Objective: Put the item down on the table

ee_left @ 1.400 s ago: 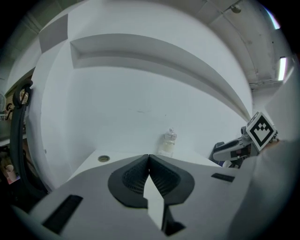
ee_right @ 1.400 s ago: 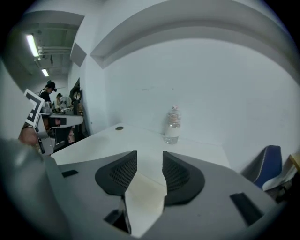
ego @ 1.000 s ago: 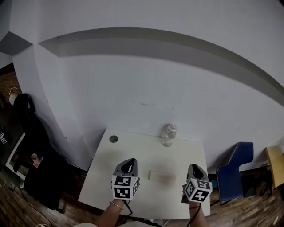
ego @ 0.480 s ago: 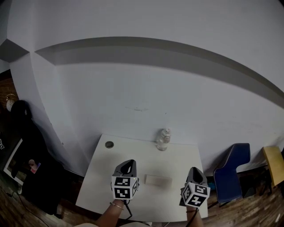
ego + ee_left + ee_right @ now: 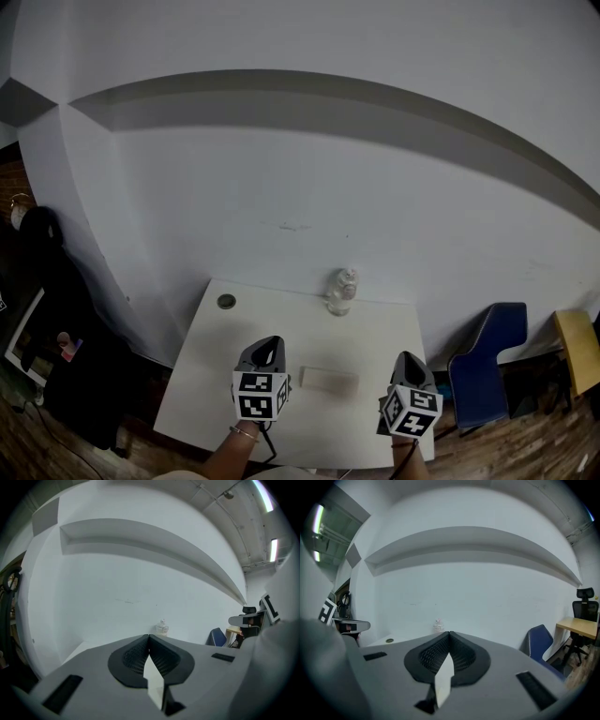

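Observation:
A flat white rectangular item [image 5: 328, 382] lies on the white table [image 5: 375, 328], between my two grippers and touched by neither. My left gripper [image 5: 267, 349] hovers over the table's front left, its jaws shut with nothing between them. In the left gripper view the left gripper [image 5: 149, 637] shows its pads pressed together. My right gripper [image 5: 406, 361] is at the front right, to the right of the item, and is also shut and empty. The right gripper view shows the right gripper [image 5: 449, 633] with its pads meeting.
A clear plastic bottle [image 5: 340, 291] stands at the table's back edge by the white wall. A small round dark thing [image 5: 226, 301] sits at the back left corner. A blue chair [image 5: 483, 366] and a yellow desk [image 5: 574, 352] stand to the right, dark clutter [image 5: 47, 309] to the left.
The head view has shifted, so the table sits slightly higher and further left in the picture. The white item stays where it lay. Both grippers hold almost the same places.

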{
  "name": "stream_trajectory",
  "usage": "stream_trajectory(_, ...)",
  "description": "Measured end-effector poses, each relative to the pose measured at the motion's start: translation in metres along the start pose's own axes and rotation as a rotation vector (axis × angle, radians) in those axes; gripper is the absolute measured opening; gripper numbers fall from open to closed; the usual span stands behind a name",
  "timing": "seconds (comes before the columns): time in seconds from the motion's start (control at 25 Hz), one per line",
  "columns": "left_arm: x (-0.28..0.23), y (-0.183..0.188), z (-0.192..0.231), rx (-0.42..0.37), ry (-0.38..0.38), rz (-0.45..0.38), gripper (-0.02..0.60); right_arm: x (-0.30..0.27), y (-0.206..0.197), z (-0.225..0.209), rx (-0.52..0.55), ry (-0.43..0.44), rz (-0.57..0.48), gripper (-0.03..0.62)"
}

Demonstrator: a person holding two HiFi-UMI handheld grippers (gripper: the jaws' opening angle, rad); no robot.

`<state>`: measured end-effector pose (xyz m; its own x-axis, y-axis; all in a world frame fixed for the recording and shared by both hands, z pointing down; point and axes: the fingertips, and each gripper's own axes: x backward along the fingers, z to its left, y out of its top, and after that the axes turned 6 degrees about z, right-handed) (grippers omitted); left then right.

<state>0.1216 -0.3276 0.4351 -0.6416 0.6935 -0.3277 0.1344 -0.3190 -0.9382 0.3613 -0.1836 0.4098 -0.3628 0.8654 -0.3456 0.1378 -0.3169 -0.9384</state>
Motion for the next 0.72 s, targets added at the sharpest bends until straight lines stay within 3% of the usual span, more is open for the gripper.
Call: stream_trajectory(0.72, -0.007, -0.009, -0.003, 0.001, 0.004, 0.026, 0.017, 0.001, -0.018, -0.011, -0.012, -0.008, 0.056, 0.032)
